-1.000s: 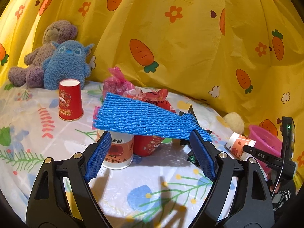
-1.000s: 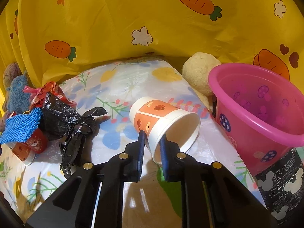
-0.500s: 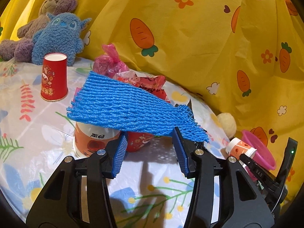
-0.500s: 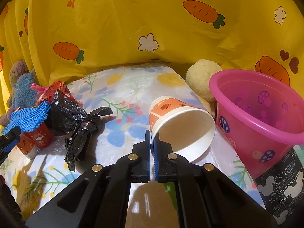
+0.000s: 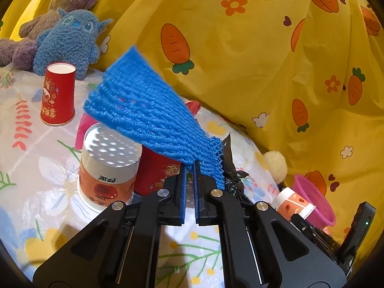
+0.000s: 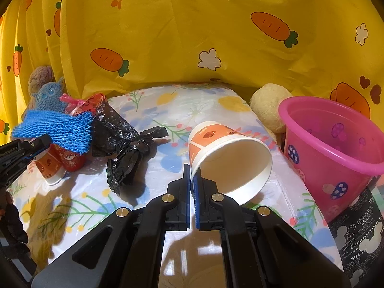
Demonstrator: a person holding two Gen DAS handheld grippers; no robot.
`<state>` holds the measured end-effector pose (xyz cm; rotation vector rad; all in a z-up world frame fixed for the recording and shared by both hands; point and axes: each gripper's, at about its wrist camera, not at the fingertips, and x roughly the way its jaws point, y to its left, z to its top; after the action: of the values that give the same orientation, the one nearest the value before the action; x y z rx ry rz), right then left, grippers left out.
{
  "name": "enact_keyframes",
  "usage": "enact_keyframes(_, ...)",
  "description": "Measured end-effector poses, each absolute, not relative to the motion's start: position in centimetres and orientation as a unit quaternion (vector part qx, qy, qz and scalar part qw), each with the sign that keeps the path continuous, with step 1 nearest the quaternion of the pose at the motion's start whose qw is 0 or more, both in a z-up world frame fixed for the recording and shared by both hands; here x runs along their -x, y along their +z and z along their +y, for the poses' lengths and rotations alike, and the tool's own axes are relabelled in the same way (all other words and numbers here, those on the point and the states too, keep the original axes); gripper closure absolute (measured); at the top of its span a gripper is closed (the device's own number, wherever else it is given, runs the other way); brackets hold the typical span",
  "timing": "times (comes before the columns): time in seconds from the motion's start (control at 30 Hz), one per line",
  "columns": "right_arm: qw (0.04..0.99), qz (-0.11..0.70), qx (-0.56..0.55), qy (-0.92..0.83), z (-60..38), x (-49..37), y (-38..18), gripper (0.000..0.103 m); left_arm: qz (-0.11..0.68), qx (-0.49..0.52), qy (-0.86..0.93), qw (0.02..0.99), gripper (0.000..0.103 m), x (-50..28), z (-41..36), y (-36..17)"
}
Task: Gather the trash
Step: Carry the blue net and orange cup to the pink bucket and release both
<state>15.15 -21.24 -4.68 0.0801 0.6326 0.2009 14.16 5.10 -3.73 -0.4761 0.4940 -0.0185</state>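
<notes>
Left claw (image 5: 190,168) now clenched on blue foam net (image 5: 148,115), lifted off upturned paper tub (image 5: 108,165) just left of it; a second ago, open. Right claw (image 6: 192,175) clamped on paper cup (image 6: 230,158) rim, raised beside pink bin (image 6: 336,148) at right. Both pieces apparently bin-ready.

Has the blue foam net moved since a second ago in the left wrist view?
Yes. The blue foam net lay flat over the overturned orange-and-white cup; now the shut left tongs hold one corner, tilting it up off that cup.

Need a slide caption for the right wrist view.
Right gripper pinches the tipped paper cup's rim beside the pink bucket.
</notes>
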Motion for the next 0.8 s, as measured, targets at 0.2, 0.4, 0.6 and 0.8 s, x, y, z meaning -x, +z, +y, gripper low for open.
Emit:
enact_keyframes(0.2,0.95,0.293,-0.042,0.103,-21.5,-14.3,-4.0,0.099,0.22,0.207,-0.018,0.953,0.1,-13.0,4.2,-2.6)
enact_keyframes(0.4,0.955,0.273,-0.042,0.11,-21.8,-12.9,-2.8,0.099,0.199,0.166,-0.048,0.965,0.1,-11.6,1.9,-0.8)
enact_keyframes(0.6,0.959,0.257,-0.04,0.116,-22.1,-11.4,-1.8,0.099,0.183,0.137,-0.091,0.969,0.1,-10.4,-0.8,0.8)
enact_keyframes(0.8,0.963,0.241,-0.037,0.112,-23.0,-10.1,-0.8,0.099,0.174,0.113,-0.128,0.97,0.1,-9.8,-3.8,1.8)
